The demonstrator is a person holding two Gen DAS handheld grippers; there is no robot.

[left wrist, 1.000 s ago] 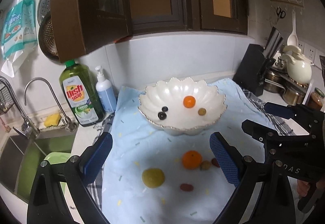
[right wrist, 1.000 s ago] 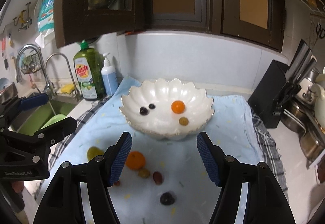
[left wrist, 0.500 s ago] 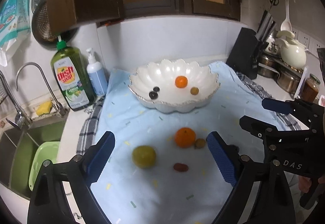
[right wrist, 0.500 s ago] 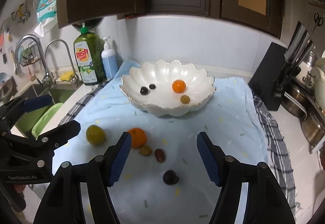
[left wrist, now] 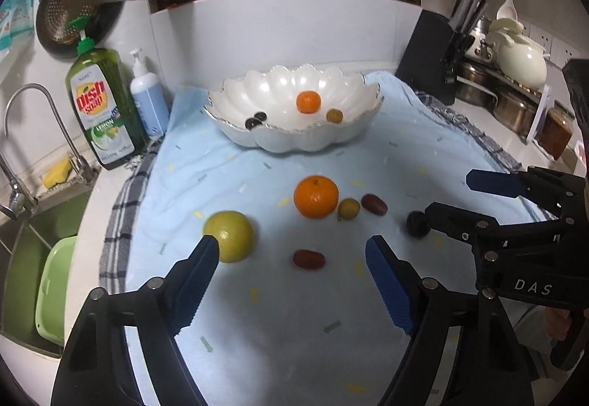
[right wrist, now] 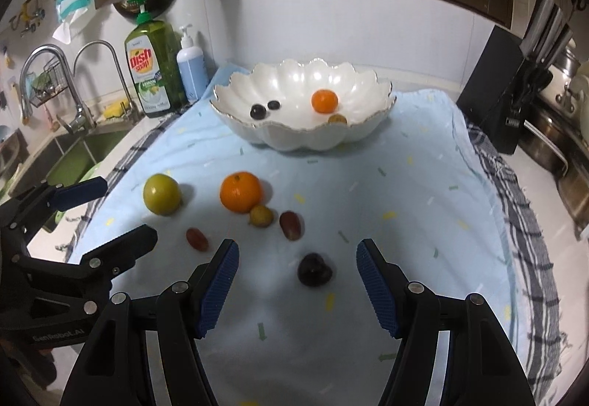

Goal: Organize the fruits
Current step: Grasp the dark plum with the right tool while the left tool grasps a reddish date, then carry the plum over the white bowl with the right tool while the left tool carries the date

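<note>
Left wrist view: left claw (left wrist: pixel 292 255) lower over the blue towel (left wrist: pixel 257 314) than a second ago, jaws just narrowed yet gaping, empty, framing a red grape (left wrist: pixel 308 258); green fruit (left wrist: pixel 229 236) beside the left finger. Scalloped bowl (left wrist: pixel 294 141) far, part-filled.

Right wrist view: right claw (right wrist: pixel 297 260) sunk too, half spread, empty, bracketing a dark plum (right wrist: pixel 314 269). Orange (right wrist: pixel 241 191) farther left; nothing blocking.
</note>
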